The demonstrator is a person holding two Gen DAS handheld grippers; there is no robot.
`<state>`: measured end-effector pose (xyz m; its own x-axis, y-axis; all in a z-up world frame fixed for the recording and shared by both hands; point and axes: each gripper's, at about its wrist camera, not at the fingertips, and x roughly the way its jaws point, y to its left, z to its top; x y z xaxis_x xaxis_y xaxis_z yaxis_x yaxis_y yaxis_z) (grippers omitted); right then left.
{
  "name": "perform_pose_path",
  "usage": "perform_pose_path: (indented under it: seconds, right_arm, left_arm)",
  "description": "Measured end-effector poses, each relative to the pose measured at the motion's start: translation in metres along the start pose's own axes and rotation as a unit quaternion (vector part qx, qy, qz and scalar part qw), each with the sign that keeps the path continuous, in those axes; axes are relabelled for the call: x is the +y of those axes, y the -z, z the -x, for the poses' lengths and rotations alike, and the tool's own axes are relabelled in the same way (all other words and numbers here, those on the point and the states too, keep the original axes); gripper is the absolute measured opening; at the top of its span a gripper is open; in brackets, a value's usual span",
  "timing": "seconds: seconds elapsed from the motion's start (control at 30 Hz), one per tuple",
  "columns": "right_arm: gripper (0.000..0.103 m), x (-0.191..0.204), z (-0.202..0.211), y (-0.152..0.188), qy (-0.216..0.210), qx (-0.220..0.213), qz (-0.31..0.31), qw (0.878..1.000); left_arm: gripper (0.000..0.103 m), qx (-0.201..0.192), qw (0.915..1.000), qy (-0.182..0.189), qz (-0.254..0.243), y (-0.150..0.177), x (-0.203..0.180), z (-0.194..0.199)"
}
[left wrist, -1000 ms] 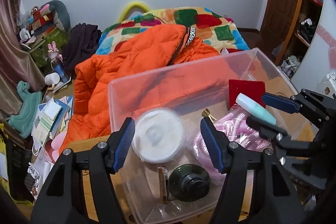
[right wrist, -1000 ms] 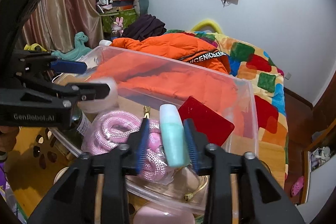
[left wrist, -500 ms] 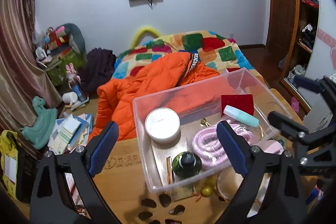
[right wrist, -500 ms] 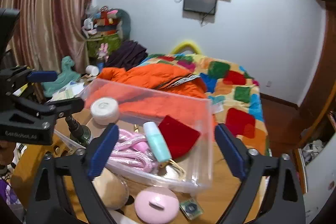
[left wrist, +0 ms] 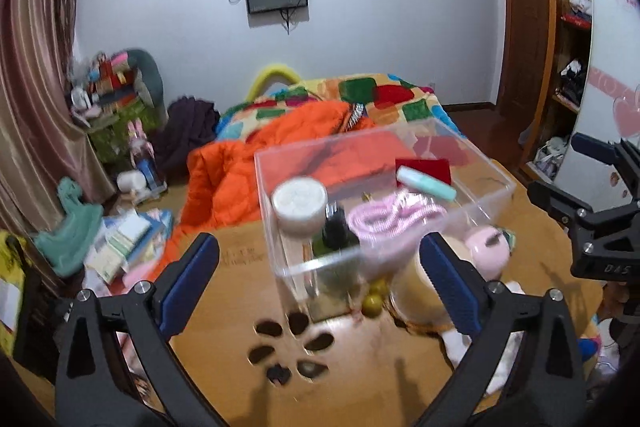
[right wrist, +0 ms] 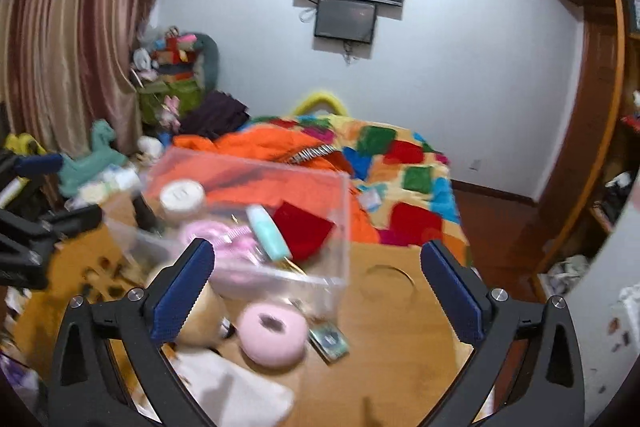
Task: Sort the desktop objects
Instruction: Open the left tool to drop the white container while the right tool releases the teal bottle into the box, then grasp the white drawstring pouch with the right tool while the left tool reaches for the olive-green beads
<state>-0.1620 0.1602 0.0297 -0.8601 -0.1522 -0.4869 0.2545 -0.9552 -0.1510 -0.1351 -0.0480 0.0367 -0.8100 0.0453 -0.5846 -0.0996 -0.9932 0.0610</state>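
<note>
Since a second ago we have let go of the white jar (left wrist: 299, 201) and the teal tube (right wrist: 267, 233); both now lie in the clear box (left wrist: 472, 163), so two items count as sorted. Left gripper (left wrist: 320, 281) and right gripper (right wrist: 316, 291) have pulled back, jaws wide apart, empty. The box sits ahead, well clear of both. The pink case (right wrist: 274, 333) lies on the table (right wrist: 400, 347), between the right jaws.
</note>
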Motion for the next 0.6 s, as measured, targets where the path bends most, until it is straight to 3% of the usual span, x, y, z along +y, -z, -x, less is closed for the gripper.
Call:
perform_pose_path:
  seconds: [0.27,0.4,0.6]
  right_arm:
    - [0.103,-0.013,0.014,0.043,-0.003,0.009,-0.023,1.0]
    - [0.103,-0.031,0.006,0.057,-0.004,0.036,-0.049,0.998]
    - [0.103,-0.046,-0.005,0.073,0.003,0.066,-0.047,0.997]
  left_arm:
    - [0.101,0.066,0.9959,0.038,0.049,0.047,-0.004,-0.01]
    - [0.101,0.07,0.9966,0.029,0.032,0.06,-0.032,-0.006]
    - [0.101,0.075,0.9951,0.057,0.03,0.068,-0.068,-0.002]
